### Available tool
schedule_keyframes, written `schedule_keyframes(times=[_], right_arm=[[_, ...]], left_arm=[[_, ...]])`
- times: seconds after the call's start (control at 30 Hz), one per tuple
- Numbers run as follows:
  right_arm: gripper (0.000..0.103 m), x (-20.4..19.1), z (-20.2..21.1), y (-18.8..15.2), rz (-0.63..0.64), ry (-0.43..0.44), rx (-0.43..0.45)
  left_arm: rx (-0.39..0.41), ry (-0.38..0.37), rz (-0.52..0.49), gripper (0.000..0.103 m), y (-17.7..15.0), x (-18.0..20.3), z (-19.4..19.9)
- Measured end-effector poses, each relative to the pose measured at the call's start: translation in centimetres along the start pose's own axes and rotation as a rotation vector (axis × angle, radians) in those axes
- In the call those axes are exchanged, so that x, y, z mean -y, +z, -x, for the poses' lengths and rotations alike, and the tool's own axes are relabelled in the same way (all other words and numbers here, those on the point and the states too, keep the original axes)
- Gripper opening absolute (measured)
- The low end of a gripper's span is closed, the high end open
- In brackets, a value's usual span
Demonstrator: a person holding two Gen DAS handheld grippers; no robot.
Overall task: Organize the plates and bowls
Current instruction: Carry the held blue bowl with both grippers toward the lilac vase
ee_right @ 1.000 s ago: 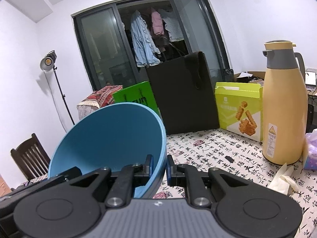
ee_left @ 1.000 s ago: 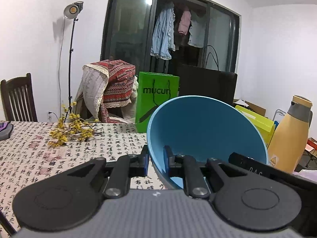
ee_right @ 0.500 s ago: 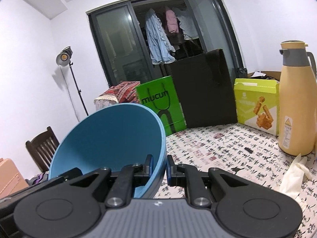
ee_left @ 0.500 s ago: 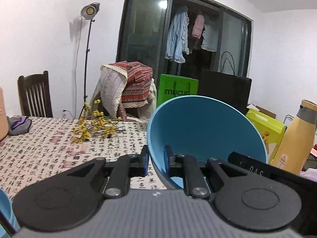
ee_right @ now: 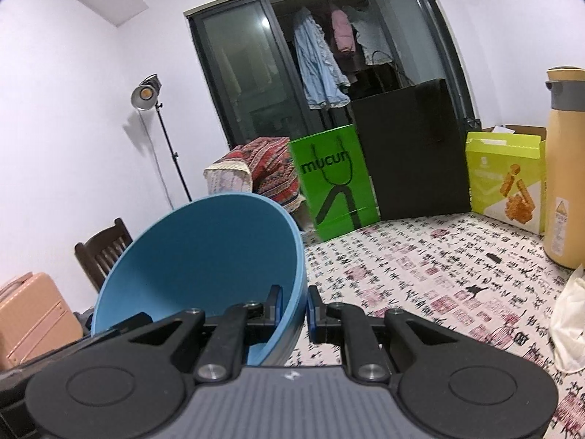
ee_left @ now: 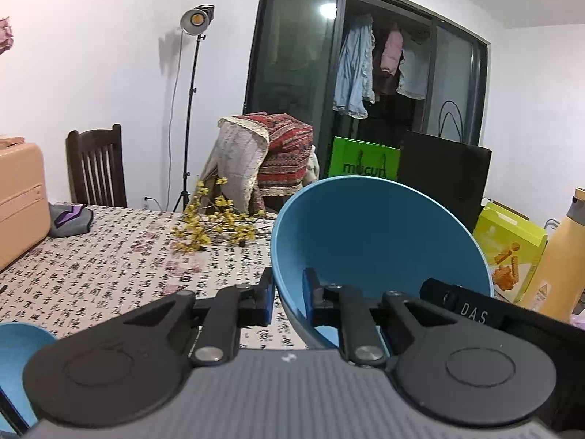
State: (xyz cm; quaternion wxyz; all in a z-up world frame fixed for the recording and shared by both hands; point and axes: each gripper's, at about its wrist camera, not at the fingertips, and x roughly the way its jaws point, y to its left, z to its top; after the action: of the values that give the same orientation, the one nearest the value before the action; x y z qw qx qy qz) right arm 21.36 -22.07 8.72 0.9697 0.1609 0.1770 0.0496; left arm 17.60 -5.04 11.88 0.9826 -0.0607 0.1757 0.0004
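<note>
Up close in the left wrist view, the left gripper (ee_left: 288,298) pinches the near rim of the blue bowl (ee_left: 376,241), which tilts up above the printed tablecloth (ee_left: 109,270). Over in the right wrist view, the right gripper (ee_right: 294,309) pinches the blue bowl (ee_right: 204,256) on its other side.

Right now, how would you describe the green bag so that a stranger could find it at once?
Look at the far edge of the patterned table, in front of the dark sliding doors. The green bag stands upright there, beside a taller black bag. It alone is bright green, with "mucun" printed in dark letters.
</note>
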Motion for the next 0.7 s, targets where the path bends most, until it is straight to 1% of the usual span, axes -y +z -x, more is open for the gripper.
schedule_keyframes(times=[0.7], right_arm=[[0.013,-5.8,0.3,-3.1,0.044,0.075,-0.043]], left_arm=[[-0.002,0.066,0.064,0.016,-1.3,-6.5,2.6]])
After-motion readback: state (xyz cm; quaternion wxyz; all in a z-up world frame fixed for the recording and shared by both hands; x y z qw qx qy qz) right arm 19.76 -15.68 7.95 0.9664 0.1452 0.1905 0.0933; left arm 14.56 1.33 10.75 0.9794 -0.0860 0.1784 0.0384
